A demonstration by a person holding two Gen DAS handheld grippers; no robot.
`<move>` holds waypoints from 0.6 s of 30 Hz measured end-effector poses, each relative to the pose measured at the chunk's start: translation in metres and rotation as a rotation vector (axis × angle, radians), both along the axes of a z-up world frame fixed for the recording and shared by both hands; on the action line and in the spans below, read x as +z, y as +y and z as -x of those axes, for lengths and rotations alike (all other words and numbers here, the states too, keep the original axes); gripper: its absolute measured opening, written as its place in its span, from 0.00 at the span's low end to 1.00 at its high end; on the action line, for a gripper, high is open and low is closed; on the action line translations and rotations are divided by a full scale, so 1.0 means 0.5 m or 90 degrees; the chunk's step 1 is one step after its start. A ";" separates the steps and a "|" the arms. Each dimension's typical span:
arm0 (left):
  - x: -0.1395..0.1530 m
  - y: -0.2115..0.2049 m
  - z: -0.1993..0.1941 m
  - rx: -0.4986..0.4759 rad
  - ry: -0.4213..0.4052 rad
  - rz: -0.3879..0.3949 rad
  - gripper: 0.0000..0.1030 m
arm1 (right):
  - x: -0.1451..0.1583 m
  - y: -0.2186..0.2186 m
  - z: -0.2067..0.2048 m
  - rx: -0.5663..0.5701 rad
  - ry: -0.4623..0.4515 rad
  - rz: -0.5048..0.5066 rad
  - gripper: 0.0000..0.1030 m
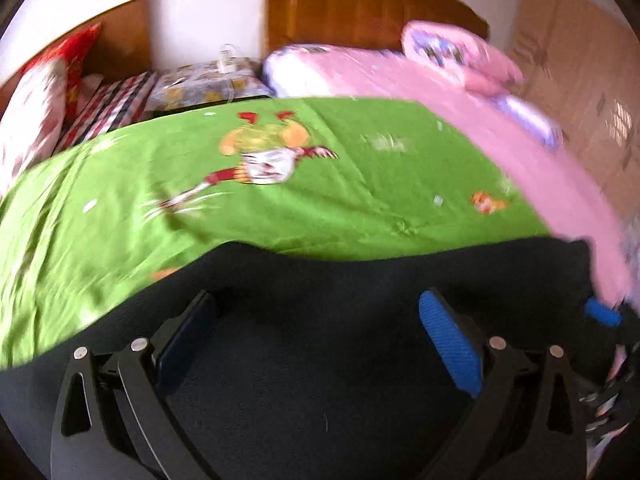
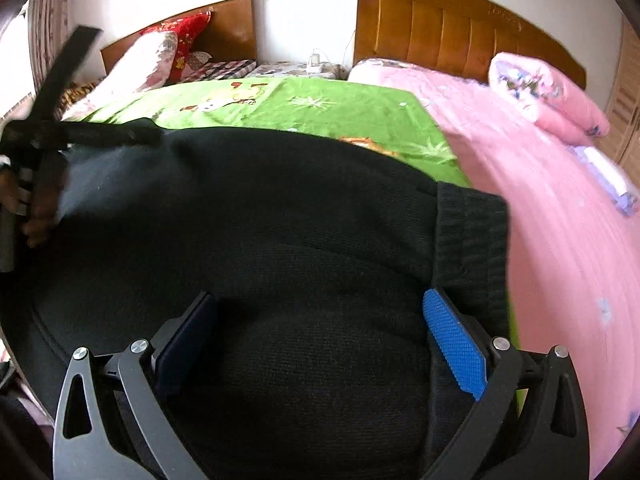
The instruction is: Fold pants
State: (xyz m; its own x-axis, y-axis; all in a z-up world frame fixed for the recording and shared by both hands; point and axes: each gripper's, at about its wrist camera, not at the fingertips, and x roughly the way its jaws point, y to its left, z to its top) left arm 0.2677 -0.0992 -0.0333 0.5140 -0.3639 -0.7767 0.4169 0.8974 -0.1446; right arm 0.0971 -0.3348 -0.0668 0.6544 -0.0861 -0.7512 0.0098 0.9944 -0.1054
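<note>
The black knit pants (image 1: 320,360) lie spread over a green cartoon-print sheet (image 1: 120,208). They fill the lower half of both views. My left gripper (image 1: 318,298) stands open just above the cloth, jaws wide apart and nothing pinched. My right gripper (image 2: 320,298) is open too, over the pants (image 2: 260,220). Its blue pad (image 2: 454,344) sits beside the ribbed band (image 2: 472,248) at the garment's right end. In the left wrist view a blue pad of the right gripper (image 1: 602,312) shows at the far right edge. The left wrist view is blurred.
A pink quilt (image 2: 540,220) lies right of the green sheet, with a folded pink blanket (image 2: 552,92) near a wooden headboard (image 2: 460,28). Pillows (image 2: 148,64) pile at the back left. A hand (image 2: 36,208) grips the other tool at the left edge.
</note>
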 end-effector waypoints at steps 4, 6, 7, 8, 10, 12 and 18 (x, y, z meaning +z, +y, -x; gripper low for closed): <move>0.074 0.084 0.109 -0.003 -0.060 0.003 0.98 | 0.066 0.046 0.086 -0.005 -0.085 -0.022 0.96; 0.069 0.119 0.151 0.005 -0.065 -0.020 0.98 | 0.058 0.060 0.108 0.007 -0.086 -0.077 0.96; 0.055 0.141 0.171 0.008 -0.055 -0.025 0.98 | 0.039 0.071 0.113 0.013 -0.069 -0.086 0.96; 0.039 0.159 0.185 0.012 -0.042 -0.030 0.98 | 0.022 0.081 0.114 0.013 -0.054 -0.076 0.96; 0.009 0.186 0.211 0.024 -0.032 -0.049 0.98 | -0.002 0.090 0.118 0.009 -0.051 -0.055 0.96; -0.027 0.209 0.233 0.023 -0.028 -0.079 0.98 | -0.001 0.083 0.118 0.001 -0.051 -0.073 0.96; -0.011 0.290 0.296 0.083 -0.073 -0.098 0.98 | 0.057 0.141 0.125 -0.008 -0.077 -0.016 0.96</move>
State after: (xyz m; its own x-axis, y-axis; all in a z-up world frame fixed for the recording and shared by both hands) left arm 0.1196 0.0459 -0.0389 0.6375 -0.1703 -0.7514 0.3022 0.9524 0.0405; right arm 0.0345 -0.2643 -0.0381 0.7394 -0.0771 -0.6689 0.0333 0.9964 -0.0780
